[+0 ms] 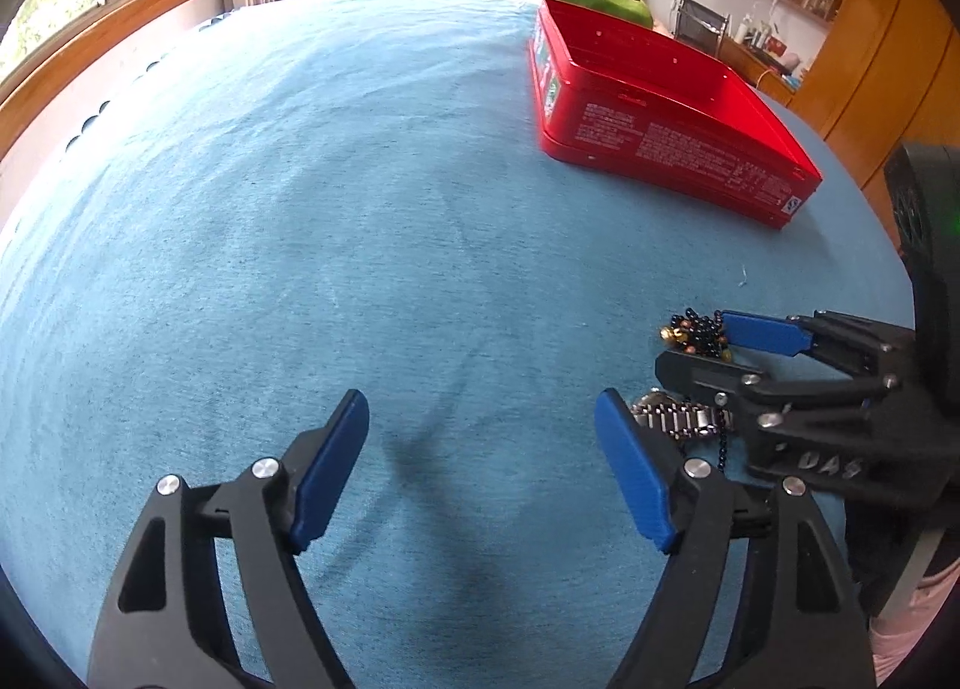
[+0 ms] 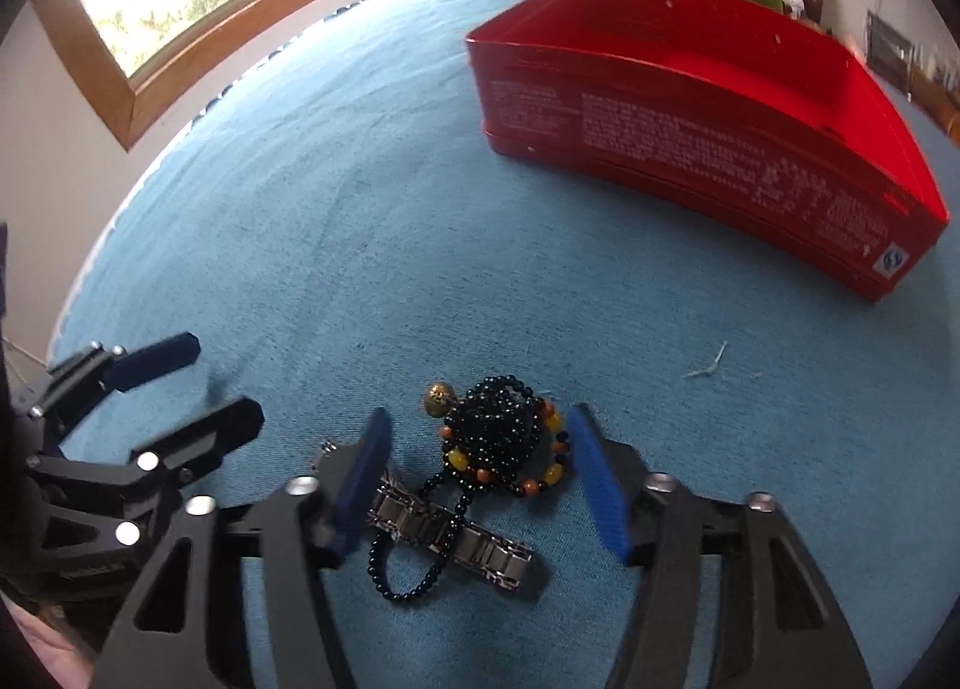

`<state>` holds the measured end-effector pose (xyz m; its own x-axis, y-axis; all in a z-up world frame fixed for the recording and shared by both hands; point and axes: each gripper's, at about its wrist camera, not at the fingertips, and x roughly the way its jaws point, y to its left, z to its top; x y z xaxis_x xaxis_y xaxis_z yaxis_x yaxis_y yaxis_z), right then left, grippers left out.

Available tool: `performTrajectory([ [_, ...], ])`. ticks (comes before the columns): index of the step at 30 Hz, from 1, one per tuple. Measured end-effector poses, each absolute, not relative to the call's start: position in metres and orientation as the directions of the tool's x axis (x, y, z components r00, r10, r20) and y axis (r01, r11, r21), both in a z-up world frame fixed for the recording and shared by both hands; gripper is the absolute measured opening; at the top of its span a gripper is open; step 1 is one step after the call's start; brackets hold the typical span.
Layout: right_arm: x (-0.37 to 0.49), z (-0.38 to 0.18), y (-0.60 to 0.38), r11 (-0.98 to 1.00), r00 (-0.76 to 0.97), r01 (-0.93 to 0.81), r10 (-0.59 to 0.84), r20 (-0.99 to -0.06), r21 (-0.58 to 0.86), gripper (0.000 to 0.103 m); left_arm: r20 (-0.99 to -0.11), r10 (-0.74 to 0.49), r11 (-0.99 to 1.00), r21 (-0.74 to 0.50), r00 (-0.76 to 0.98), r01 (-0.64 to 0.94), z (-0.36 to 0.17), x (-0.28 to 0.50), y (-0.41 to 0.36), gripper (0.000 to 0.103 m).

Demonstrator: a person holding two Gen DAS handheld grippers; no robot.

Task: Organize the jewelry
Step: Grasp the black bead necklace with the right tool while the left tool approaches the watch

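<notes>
Jewelry pile between my blue pads, on the blue bedspread [image 2: 336,221].

My right hand-held gripper [image 2: 480,473] stands open around the black bead necklace [image 2: 498,437] and steel watch band [image 2: 456,539]; my left hand-held gripper [image 1: 480,473] hangs open, empty; the red box [image 2: 708,107] sits beyond.

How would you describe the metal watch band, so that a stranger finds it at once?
On the blue bedspread, look between the right gripper fingers. The watch band lies flat under a black bead string; it alone is silver, made of flat links.
</notes>
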<state>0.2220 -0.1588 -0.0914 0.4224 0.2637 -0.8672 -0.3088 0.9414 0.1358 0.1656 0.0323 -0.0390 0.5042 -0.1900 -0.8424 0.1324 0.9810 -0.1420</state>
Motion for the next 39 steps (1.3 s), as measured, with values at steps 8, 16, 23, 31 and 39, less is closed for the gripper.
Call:
performTrajectory([
  [8, 0.214, -0.090, -0.175, 0.936, 0.438, -0.304, 0.301, -0.847, 0.175, 0.022, -0.850, -0.190, 0.981, -0.148, 0.491, 0.123, -0.046, 0.170, 0.037, 0.077],
  [16, 0.190, -0.060, -0.221, 0.890, 0.457, -0.303, 0.450, -0.767, 0.341, 0.021, -0.845, -0.204, 0.978, -0.157, 0.494, 0.134, -0.047, 0.171, 0.035, 0.078],
  [23, 0.178, -0.050, -0.256, 0.884, 0.492, -0.260, 0.468, -0.734, 0.389, 0.021, -0.841, -0.244, 0.967, -0.170, 0.483, 0.191, -0.041, 0.168, 0.016, 0.078],
  [31, 0.191, -0.078, -0.259, 0.886, 0.443, -0.212, 0.464, -0.767, 0.413, 0.021, -0.867, -0.282, 0.936, -0.155, 0.410, 0.315, -0.039, 0.171, -0.028, 0.078],
  [39, 0.193, -0.083, -0.262, 0.876, 0.426, -0.214, 0.483, -0.765, 0.433, 0.022, -0.894, -0.286, 0.937, -0.185, 0.344, 0.297, -0.051, 0.180, -0.032, 0.077],
])
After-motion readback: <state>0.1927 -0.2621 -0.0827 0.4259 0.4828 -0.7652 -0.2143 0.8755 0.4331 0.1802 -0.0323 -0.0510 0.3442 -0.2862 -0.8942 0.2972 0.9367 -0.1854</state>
